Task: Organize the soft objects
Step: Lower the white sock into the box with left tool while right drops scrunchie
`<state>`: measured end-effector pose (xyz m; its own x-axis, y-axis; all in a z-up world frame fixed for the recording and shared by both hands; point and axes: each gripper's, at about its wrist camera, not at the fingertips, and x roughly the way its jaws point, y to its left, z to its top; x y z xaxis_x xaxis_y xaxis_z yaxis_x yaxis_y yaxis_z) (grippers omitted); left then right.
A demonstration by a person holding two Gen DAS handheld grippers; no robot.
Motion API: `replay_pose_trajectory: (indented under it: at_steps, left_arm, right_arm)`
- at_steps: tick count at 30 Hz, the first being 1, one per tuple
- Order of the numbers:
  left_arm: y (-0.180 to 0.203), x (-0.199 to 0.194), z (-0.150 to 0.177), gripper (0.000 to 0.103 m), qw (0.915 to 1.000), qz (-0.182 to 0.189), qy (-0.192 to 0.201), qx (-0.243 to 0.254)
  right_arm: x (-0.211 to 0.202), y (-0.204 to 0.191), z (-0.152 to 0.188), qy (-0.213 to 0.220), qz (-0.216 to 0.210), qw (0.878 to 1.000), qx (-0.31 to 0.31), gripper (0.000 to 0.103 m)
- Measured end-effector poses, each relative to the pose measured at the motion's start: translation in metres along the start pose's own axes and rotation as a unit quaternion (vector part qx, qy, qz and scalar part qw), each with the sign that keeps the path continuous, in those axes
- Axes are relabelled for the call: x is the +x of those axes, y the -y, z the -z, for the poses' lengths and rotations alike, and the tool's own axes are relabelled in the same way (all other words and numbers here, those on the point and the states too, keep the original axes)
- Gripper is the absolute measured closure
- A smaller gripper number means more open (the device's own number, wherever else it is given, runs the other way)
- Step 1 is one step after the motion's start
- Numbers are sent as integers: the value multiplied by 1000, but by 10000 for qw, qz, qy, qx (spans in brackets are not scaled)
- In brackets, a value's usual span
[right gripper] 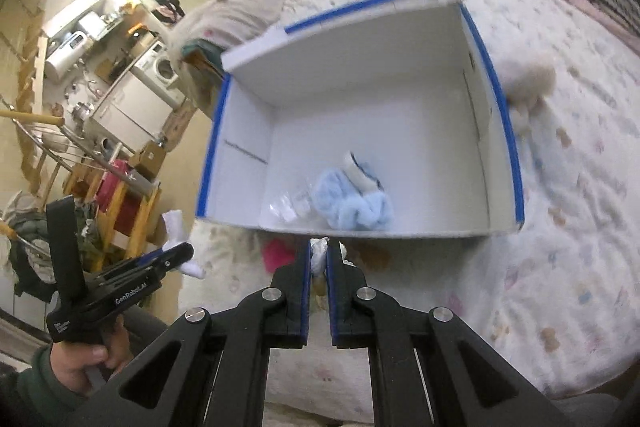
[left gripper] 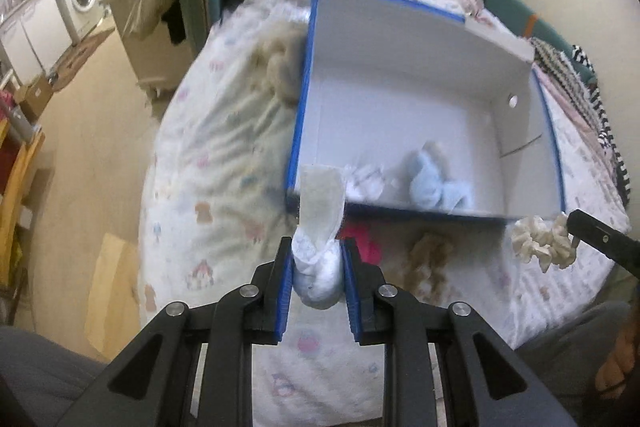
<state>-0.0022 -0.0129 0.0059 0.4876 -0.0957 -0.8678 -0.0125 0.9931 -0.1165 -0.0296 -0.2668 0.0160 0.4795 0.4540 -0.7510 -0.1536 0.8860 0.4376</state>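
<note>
the left gripper, low in the centre of the left wrist view, is clamped on a white rolled sock with a greyish cuff that sticks up toward the near rim of the blue-edged white cardboard box. the box sits mid-frame on the pale printed bed cover. inside it, near the front wall, lie a light blue fluffy sock and a small white crumpled cloth. the right gripper, bottom centre of the right wrist view, is pinched almost closed on a cream ruffled scrunchie, which shows at the right edge of the left view. a pink soft item and a tan fuzzy piece lie on the cover just in front of the box.
</note>
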Motion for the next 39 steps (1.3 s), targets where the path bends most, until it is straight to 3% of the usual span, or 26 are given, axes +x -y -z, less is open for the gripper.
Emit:
replay_pose_trajectory:
  at_steps: [8,16,22,29,34,39]
  left_arm:
    - [18,0,-41,82,9990,-118,292,314]
    - [33,29,-74,82,9972,-263,366,599]
    - [44,60,-80,82,9956,-294,362,813]
    - [49,86,-78,82,9956,-305,291,839]
    - [45,95,-78,82,9943,-524,383,843]
    - [44,101,-79,82,9956,-431,284,779]
  right_arm:
    - [-10,-16,-32,375,36,9987,-334,94]
    - [23,9,-45,569,318,9978,-149,94]
    - [54,32,-47,323,491,9980,222,94]
    - [70,29,-47,125,648,9978,58,94]
    - [81,27,-48,-42,817,9966,-74,94]
    - [88,30,-48,-150,864,9961,-55,94]
